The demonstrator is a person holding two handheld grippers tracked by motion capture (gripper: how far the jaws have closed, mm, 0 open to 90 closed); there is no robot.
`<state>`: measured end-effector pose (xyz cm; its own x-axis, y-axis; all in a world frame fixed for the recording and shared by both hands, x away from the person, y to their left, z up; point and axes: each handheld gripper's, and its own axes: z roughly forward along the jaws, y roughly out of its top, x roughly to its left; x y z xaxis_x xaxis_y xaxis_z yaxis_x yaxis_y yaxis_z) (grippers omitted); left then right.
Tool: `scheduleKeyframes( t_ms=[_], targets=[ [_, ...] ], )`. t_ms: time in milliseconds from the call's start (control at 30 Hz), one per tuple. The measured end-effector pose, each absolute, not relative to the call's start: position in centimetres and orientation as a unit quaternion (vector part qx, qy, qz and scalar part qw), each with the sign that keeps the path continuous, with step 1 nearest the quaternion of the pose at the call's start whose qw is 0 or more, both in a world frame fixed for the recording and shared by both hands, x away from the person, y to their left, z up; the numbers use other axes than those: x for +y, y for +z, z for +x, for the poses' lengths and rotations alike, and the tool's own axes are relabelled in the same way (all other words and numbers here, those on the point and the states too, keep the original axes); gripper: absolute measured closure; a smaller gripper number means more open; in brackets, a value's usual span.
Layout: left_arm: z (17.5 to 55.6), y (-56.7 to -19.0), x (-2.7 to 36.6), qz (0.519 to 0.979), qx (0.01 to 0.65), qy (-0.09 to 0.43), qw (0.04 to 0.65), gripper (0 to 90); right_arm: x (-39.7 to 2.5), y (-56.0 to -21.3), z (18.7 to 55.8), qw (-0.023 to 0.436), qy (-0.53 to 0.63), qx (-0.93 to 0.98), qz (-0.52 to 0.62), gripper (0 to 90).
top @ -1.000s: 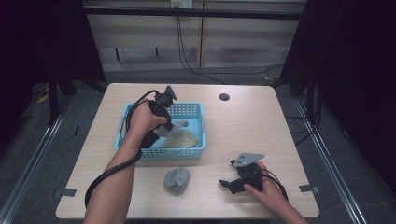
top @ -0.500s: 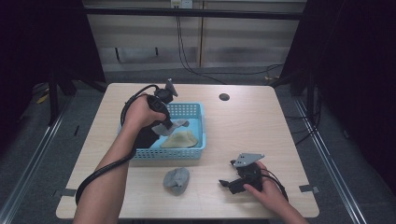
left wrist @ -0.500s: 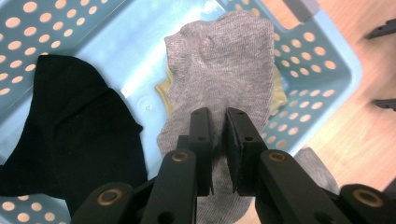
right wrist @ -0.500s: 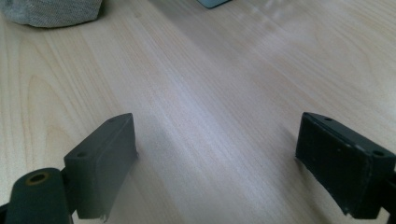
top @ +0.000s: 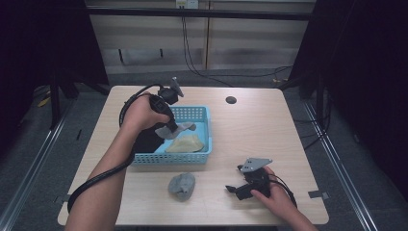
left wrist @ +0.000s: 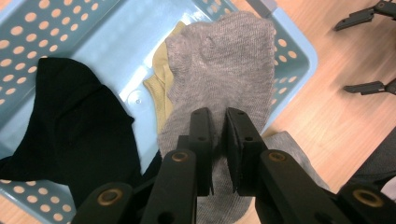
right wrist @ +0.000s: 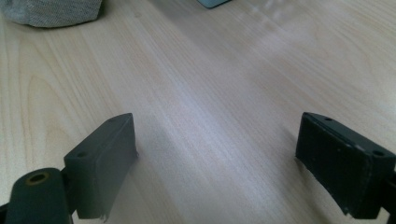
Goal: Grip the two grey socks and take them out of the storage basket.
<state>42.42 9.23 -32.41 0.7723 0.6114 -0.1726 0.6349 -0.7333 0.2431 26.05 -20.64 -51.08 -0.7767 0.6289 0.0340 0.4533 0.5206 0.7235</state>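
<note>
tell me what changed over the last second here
The left gripper, shut on the grey sock, has risen and moved toward the far side of the blue basket, lifting the sock higher above the yellow sock and the black sock. The right gripper stayed open and low over the table, and the other grey sock did not move.

Basket (top: pixel 199 115) walls hem the socks, bare table (top: pixel 250 125) right (open), grey sock (top: pixel 182 185) in front
</note>
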Motion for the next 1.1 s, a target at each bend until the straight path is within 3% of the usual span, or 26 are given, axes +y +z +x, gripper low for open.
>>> scheduleKeyframes(
  t_ms=[1100],
  targets=[
    [36.3,-29.5,5.6,0.956,0.228,-0.037,0.180,81.1,-20.6,-51.1,26.0,0.116,0.377,0.864,0.313,11.8]
  ],
)
